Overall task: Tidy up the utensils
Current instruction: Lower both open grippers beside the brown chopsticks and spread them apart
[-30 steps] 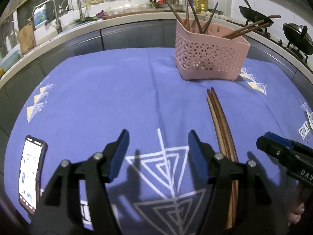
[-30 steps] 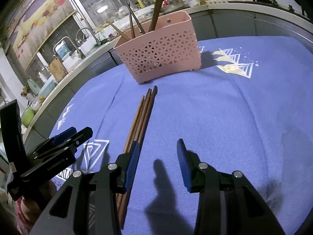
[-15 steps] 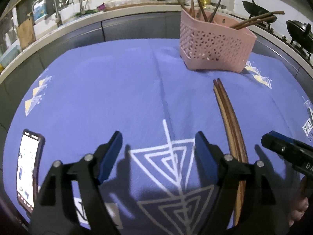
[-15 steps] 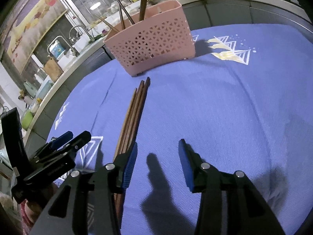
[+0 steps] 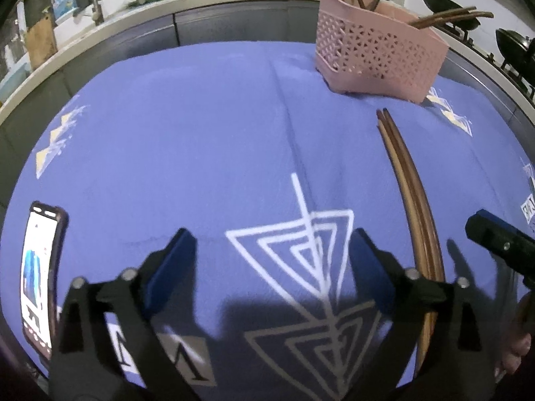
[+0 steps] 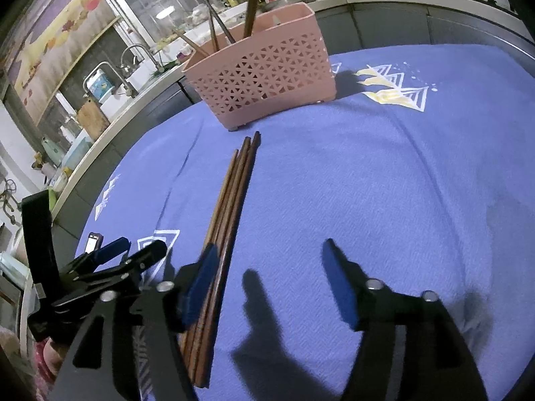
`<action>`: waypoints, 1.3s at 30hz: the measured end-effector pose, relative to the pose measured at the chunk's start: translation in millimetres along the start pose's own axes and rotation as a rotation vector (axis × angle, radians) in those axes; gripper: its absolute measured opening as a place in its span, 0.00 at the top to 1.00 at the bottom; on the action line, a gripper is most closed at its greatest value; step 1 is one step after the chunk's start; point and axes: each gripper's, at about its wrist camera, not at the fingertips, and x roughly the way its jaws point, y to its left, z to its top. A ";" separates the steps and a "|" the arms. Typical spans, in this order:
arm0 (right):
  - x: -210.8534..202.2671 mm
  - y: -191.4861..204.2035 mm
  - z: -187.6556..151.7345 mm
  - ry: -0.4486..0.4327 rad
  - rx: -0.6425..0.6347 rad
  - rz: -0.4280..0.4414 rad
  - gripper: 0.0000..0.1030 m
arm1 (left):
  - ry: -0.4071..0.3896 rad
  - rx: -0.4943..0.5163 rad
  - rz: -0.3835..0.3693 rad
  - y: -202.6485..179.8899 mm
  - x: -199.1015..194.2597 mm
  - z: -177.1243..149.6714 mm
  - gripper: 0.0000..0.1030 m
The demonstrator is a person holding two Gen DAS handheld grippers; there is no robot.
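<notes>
Several brown wooden chopsticks (image 5: 406,183) lie side by side on the blue cloth, tips towards a pink perforated basket (image 5: 374,56) that holds more utensils. In the right wrist view the chopsticks (image 6: 230,200) run from the basket (image 6: 264,80) down past my right gripper's left finger. My left gripper (image 5: 271,260) is open and empty, left of the chopsticks. My right gripper (image 6: 271,267) is open and empty, just right of the chopsticks; it also shows in the left wrist view (image 5: 495,240).
A phone (image 5: 38,274) with a lit screen lies at the cloth's left front edge. A counter with a sink and taps (image 5: 93,0) curves behind the table. Pans (image 5: 511,46) sit on a stove at the right.
Both grippers have lowered and tipped down towards the cloth. The left gripper's jaws have spread wider. The chopsticks and basket have not moved.
</notes>
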 end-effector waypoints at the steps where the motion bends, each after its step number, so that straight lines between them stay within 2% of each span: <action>1: 0.3 1.4 -1.2 0.000 -0.011 0.009 0.28 | 0.000 0.000 -0.011 0.2 -0.2 -0.8 0.06; 4: 1.4 4.5 -1.7 0.002 -0.023 0.017 0.23 | 0.003 0.009 -0.008 -1.1 -0.3 -2.7 0.06; 10: 2.1 -0.5 2.1 0.016 0.014 0.090 0.15 | 0.007 0.043 0.005 -4.3 0.9 -6.8 0.06; 14: 4.8 3.1 2.0 0.028 -0.036 0.126 0.03 | 0.001 0.049 0.013 -5.3 1.8 -8.2 0.06; 21: 1.0 -1.1 3.0 0.059 -0.009 0.174 0.03 | 0.010 0.064 0.008 -5.8 1.6 -8.4 0.06; 22: -0.4 -2.1 2.3 0.056 0.001 0.178 0.05 | 0.012 0.068 0.006 -6.1 1.3 -8.3 0.06; 24: -3.6 -1.7 -0.3 0.046 -0.010 0.147 0.17 | 0.023 0.070 0.002 -6.5 0.6 -8.5 0.06; 27: -6.4 0.6 -4.1 0.038 -0.045 0.107 0.30 | 0.035 0.048 -0.017 -5.8 -2.7 -8.8 0.06; 29: -8.6 2.8 -5.8 0.026 -0.072 0.080 0.35 | 0.028 0.025 -0.045 -4.8 -6.7 -10.3 0.06; 32: -9.6 6.9 -7.5 0.016 -0.107 0.050 0.44 | 0.000 0.017 -0.048 -5.3 -12.1 -11.4 0.06; 37: -2.9 13.1 -11.5 0.037 -0.142 0.036 0.57 | -0.017 0.028 -0.065 -9.2 -17.2 -11.5 0.18; 39: 0.3 17.4 -14.1 0.052 -0.164 0.031 0.62 | -0.013 0.026 -0.080 -8.6 -17.6 -11.1 0.26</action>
